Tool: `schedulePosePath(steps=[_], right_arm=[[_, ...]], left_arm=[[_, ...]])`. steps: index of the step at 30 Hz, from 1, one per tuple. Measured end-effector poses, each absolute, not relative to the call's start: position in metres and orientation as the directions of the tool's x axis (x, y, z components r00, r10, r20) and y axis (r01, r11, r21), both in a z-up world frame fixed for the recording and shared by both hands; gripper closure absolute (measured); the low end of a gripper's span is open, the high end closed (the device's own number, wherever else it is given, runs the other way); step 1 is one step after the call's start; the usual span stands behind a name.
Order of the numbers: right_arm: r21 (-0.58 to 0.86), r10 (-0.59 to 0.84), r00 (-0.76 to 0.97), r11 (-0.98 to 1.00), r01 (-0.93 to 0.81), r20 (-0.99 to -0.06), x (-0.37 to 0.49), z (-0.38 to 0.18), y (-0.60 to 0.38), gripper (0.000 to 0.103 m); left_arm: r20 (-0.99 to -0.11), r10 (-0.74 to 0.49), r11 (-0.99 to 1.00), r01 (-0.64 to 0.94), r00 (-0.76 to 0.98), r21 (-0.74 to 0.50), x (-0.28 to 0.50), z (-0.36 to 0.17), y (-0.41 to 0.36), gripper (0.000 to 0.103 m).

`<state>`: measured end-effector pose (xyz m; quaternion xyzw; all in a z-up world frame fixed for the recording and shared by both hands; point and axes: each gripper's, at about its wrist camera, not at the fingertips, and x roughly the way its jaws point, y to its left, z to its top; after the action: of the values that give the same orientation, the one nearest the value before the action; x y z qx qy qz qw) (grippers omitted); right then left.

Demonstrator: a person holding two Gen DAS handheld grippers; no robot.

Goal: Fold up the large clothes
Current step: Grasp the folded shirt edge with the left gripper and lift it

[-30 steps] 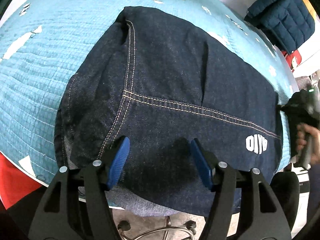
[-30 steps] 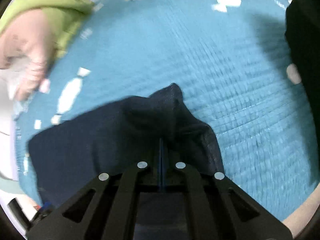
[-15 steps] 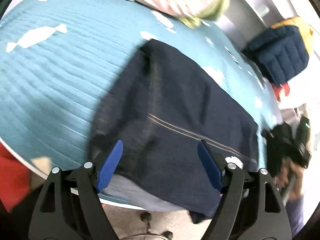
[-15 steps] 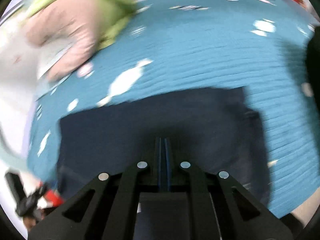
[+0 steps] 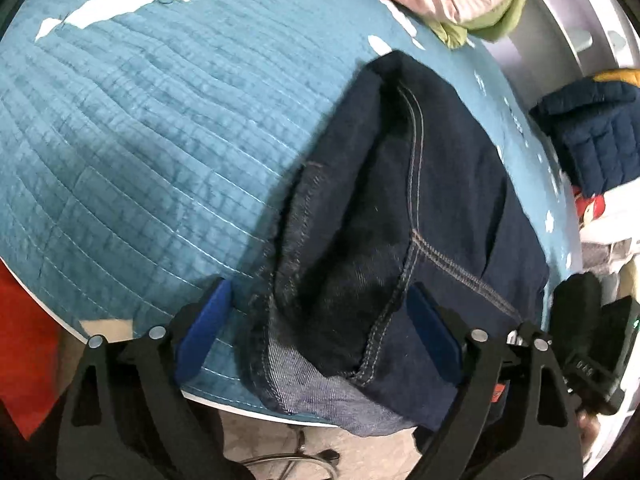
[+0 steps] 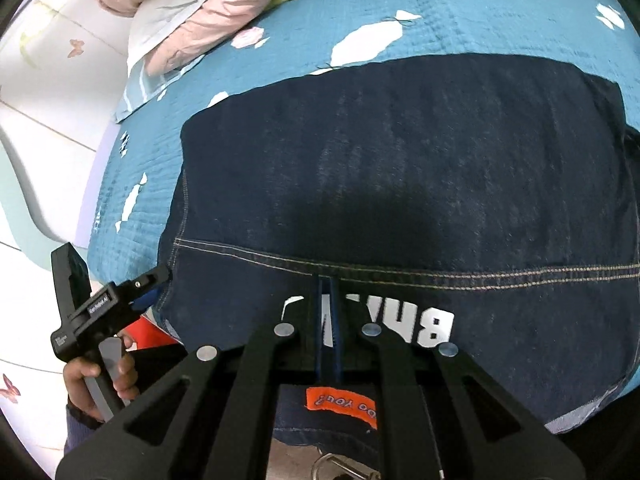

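now left gripper (image 5: 316, 328) gapes beside folded denim garment (image 6: 400, 184) on teal quilt (image 5: 140, 128); right gripper (image 6: 328, 312) pinches its hem.

A folded dark-blue denim garment (image 6: 400, 184) with tan double stitching and white lettering lies flat at the bed's (image 5: 140, 140) near edge, its lighter underside hanging slightly over it.

Left gripper (image 5: 320, 332) spread wide with blue fingers (image 5: 202, 330) well apart and nothing between them, held in a hand (image 6: 102, 376) on its handle; right gripper (image 6: 329, 320) with fingers pressed together, clamped shut.
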<state>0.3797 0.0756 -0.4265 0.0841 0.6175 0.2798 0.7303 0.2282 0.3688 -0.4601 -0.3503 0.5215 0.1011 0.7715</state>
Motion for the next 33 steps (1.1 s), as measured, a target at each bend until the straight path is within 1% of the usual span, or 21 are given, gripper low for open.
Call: schedulePosePath(steps=[1,7,11,13,15,17,22,24,27,29,31,33], right_arm=[[0.471,0.514,0.078,0.829,-0.302,-0.854,0.381,-0.427,0.076,0.097],[0.482,0.522,0.069,0.824,-0.299,-0.850,0.375,-0.425,0.071,0.094],[0.487,0.526,0.059,0.820,-0.301,-0.849,0.373,-0.427,0.071,0.092],[0.491,0.528,0.054,0.818,-0.300,-0.847,0.373,-0.427,0.071,0.092],[0.492,0.529,0.054,0.818,-0.298,-0.847,0.372,-0.427,0.069,0.091],[0.493,0.532,0.053,0.815,-0.304,-0.845,0.371,-0.427,0.068,0.090],[0.501,0.538,0.057,0.814,-0.295,-0.841,0.368,-0.429,0.065,0.090],[0.497,0.536,0.057,0.814,-0.302,-0.842,0.366,-0.429,0.066,0.089],[0.496,0.538,0.058,0.810,-0.313,-0.841,0.364,-0.427,0.065,0.087],[0.499,0.544,0.060,0.804,-0.322,-0.837,0.362,-0.427,0.065,0.080],[0.495,0.548,0.074,0.798,-0.344,-0.833,0.357,-0.423,0.065,0.075],[0.491,0.555,0.100,0.796,-0.354,-0.826,0.353,-0.421,0.065,0.074]], left_arm=[[-0.878,-0.212,0.740,-0.516,0.428,-0.431,0.229,-0.460,0.367,0.014],[-0.846,-0.309,0.706,-0.491,0.434,-0.510,0.221,-0.460,0.354,0.015],[-0.837,-0.339,0.695,-0.485,0.429,-0.530,0.217,-0.463,0.340,0.016],[-0.856,-0.307,0.732,-0.472,0.416,-0.492,0.221,-0.461,0.333,0.024],[-0.856,-0.291,0.734,-0.474,0.428,-0.486,0.220,-0.460,0.333,0.042],[-0.853,-0.292,0.713,-0.496,0.433,-0.496,0.217,-0.463,0.340,0.052],[-0.853,-0.278,0.713,-0.500,0.442,-0.491,0.215,-0.459,0.341,0.067],[-0.844,-0.279,0.709,-0.494,0.458,-0.503,0.214,-0.456,0.344,0.080],[-0.824,-0.255,0.731,-0.457,0.506,-0.507,0.211,-0.439,0.345,0.085],[-0.801,-0.254,0.723,-0.443,0.543,-0.530,0.207,-0.425,0.342,0.086],[-0.780,-0.249,0.723,-0.425,0.575,-0.544,0.205,-0.409,0.337,0.086],[-0.761,-0.248,0.734,-0.396,0.599,-0.551,0.204,-0.393,0.331,0.087]])
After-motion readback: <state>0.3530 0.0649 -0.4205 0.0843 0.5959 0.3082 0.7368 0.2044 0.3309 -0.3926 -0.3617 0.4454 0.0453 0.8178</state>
